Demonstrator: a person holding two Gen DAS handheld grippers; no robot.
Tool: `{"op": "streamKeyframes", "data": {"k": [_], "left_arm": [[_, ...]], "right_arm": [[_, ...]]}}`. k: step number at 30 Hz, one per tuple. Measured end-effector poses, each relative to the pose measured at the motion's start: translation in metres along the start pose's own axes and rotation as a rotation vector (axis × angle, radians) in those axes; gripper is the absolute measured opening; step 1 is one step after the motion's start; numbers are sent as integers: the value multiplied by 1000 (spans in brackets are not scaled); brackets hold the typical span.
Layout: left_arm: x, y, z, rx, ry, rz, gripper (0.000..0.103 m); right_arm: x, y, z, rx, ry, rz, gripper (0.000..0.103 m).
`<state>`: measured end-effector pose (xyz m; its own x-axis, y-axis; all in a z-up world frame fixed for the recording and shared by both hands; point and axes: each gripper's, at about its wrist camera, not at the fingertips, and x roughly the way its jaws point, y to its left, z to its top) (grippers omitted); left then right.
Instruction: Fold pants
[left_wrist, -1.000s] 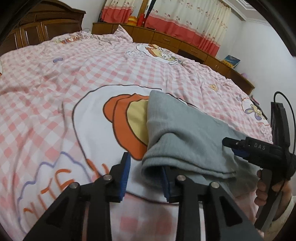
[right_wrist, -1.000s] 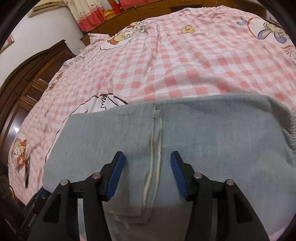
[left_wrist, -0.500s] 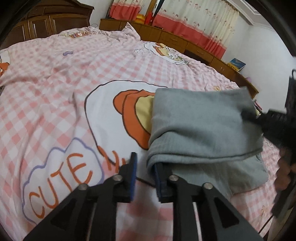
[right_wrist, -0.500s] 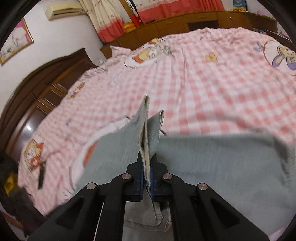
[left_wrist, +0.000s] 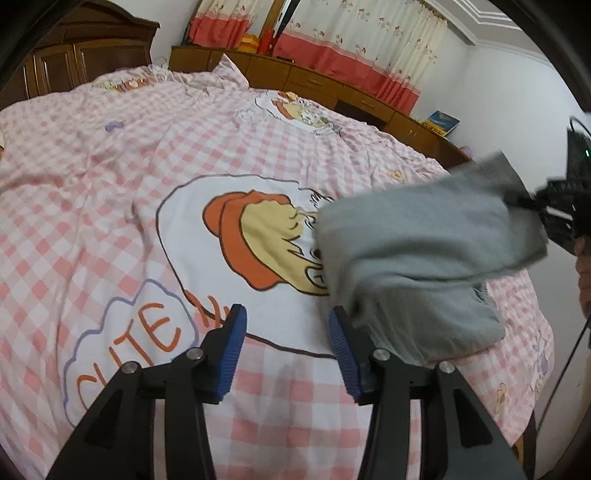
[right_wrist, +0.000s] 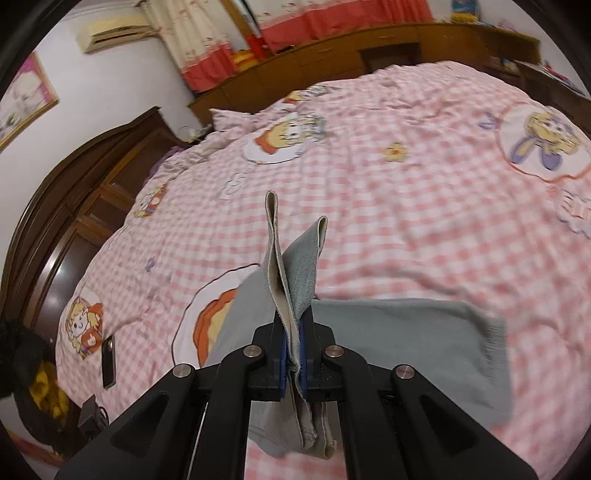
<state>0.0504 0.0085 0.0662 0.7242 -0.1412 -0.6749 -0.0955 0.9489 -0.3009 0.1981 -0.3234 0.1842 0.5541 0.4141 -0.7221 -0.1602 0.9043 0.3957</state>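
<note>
1. The grey pants (left_wrist: 417, 258) lie folded on the bed (left_wrist: 110, 166), near its front edge, on the pink and white checked cover.
2. The right tongs (right_wrist: 291, 363) are squeezed together on an edge of the pants. Two flaps of grey cloth stick up between the blue pads (right_wrist: 283, 360).
3. That edge is lifted off the bed. The rest of the pants (right_wrist: 406, 339) spreads out below and to the right.
4. The left tongs (left_wrist: 286, 354) are wide apart, with nothing between them.
5. The right blue pad of the left tongs sits just beside the near corner of the pants. It may touch the cloth, but the view is blurry there.
6. In the left view the right tongs (left_wrist: 517, 201) show at the far right, pinching the raised corner.
7. A big cartoon face (left_wrist: 266, 240) with an orange hat is printed on the cover, partly under the pants.
8. A dark phone (right_wrist: 109, 356) lies on the bed to the left.
</note>
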Motion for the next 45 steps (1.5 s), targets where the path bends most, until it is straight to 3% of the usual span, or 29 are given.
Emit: {"op": "streamKeyframes", "data": {"k": [7,11,16,20,24,26,30,34,35,36,38,39,45], "left_arm": [[15,-4,7,6,30,3,48],[28,-19,17,32,49,-31,49],[51,-41,30,51,92,-116,50],[79,-58,38,72,165,-177,54],[100,-63,38,39,207,-200,59],[112,-65,37,18,233,-182,60],[128,-73,33,-12,271,-222,60],[141,-85,32,-14,273,-177,59],[143,-89,32,-6,276,-177,42],[144,-93,32,5,284,-178,33],[142,-98,34,14,292,-184,16],[137,-99,35,16,279,-190,16],[78,-97,52,48,173,-248,14]], "right_arm": [[3,-84,-12,62,48,-160,5],[28,-127,-24,93,88,-224,5],[55,-151,-40,77,109,-280,7],[46,-164,-49,123,93,-234,20],[12,-167,-65,159,-6,-226,64],[7,-170,-72,159,-20,-242,67],[34,-177,-85,172,75,-220,67],[58,-184,-99,245,82,-194,66],[57,-182,-100,253,73,-178,54],[55,-179,-101,249,64,-177,41],[44,-169,-99,221,28,-201,29],[39,-166,-98,217,13,-196,23],[6,-150,-91,229,-50,-125,15]]}}
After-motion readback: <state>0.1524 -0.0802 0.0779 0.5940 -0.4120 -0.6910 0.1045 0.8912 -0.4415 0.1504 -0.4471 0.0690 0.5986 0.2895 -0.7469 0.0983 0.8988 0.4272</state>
